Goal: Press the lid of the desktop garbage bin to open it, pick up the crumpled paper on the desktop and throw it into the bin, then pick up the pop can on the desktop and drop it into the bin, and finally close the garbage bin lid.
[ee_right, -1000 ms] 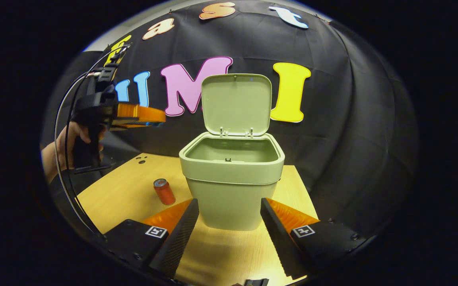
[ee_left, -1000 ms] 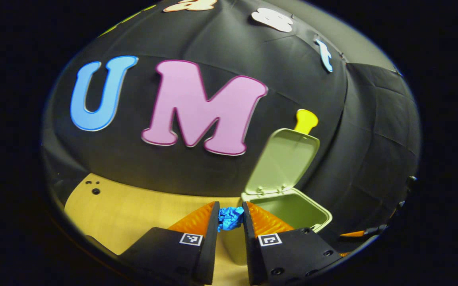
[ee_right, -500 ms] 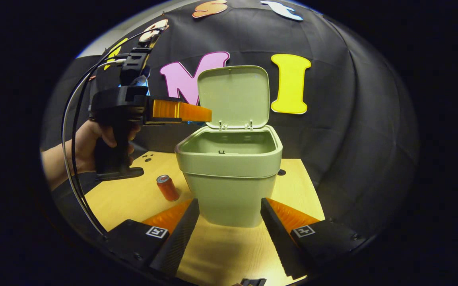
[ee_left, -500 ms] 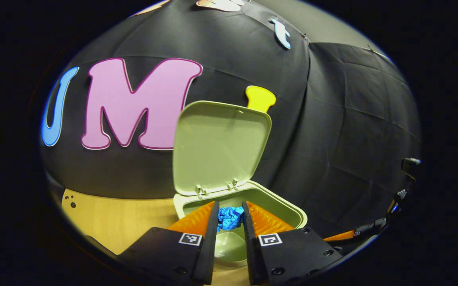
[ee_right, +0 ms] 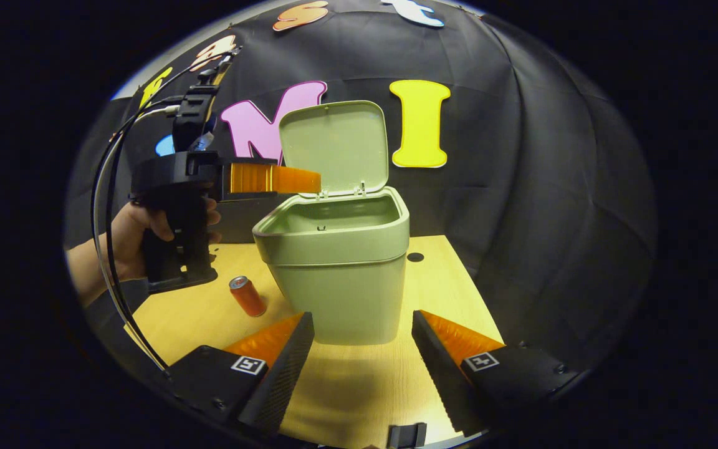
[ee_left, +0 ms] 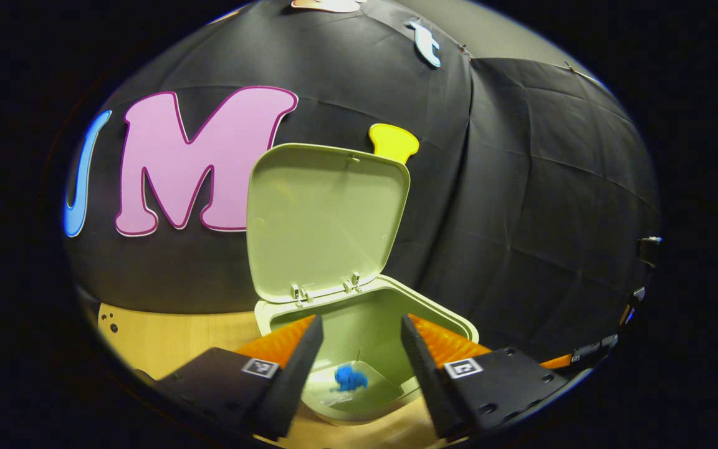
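1. My left gripper hangs over the bin, fingers spread, holding nothing.
2. The blue paper ball lies on the bin's floor; its lid stands up.
3. My right gripper, wide open and empty, faces the bin; the can stands upright on the table just beside the bin.

Right gripper view: bin wall hides crumpled paper; pop can label too small to tell; person's hand, frame left, partly behind left tongs handle.

Left hand-held gripper opened; paper dropped into bin.
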Demonstrator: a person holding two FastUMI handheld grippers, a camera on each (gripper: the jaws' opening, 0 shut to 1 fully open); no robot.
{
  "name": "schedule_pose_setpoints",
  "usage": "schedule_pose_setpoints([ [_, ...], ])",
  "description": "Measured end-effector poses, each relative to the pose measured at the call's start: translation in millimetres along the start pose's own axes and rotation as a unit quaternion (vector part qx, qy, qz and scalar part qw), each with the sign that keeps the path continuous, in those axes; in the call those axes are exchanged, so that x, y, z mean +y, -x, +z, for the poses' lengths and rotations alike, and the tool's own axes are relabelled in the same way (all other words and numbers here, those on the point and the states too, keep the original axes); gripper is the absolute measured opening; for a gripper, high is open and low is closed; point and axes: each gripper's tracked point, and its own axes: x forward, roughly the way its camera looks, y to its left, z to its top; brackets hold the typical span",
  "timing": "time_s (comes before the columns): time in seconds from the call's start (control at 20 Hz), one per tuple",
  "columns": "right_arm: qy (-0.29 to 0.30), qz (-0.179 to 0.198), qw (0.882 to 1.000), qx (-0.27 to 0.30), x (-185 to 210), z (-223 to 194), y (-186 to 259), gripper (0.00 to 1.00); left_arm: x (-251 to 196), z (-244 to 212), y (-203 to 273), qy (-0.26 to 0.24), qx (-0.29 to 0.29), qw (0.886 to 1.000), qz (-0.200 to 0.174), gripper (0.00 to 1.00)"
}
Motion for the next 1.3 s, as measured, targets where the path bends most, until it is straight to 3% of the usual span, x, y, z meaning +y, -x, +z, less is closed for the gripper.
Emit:
schedule_pose_setpoints([
  [0.05, 0.001, -0.01, 1.0, 0.001, 2, -1, 2, 0.99, 2, 2, 1, 0.0, -0.005, 1.0, -0.003, 0.99],
  [0.3, -0.013, -0.058, 0.998, -0.014, 20, 12, 7, 0.99, 39, 27, 54, 0.011, -0.063, 0.998, 0.006, 0.96],
  [0.55, 0.002, -0.067, 0.997, -0.03, 60, 22, 13, 0.99, 114, 21, 140, -0.021, -0.088, 0.994, 0.065, 0.96],
  [0.85, 0.034, -0.028, 0.999, -0.025, 124, 11, 3, 0.99, 194, -34, 220, 0.025, -0.068, 0.987, 0.141, 0.96],
  [1.0, 0.037, 0.006, 0.999, -0.009, 161, -1, -19, 0.99, 236, -75, 257, 0.046, -0.042, 0.979, 0.193, 0.96],
  [1.3, 0.057, 0.064, 0.996, 0.011, 225, -21, -77, 0.99, 291, -141, 317, 0.084, 0.01, 0.961, 0.263, 0.96],
])
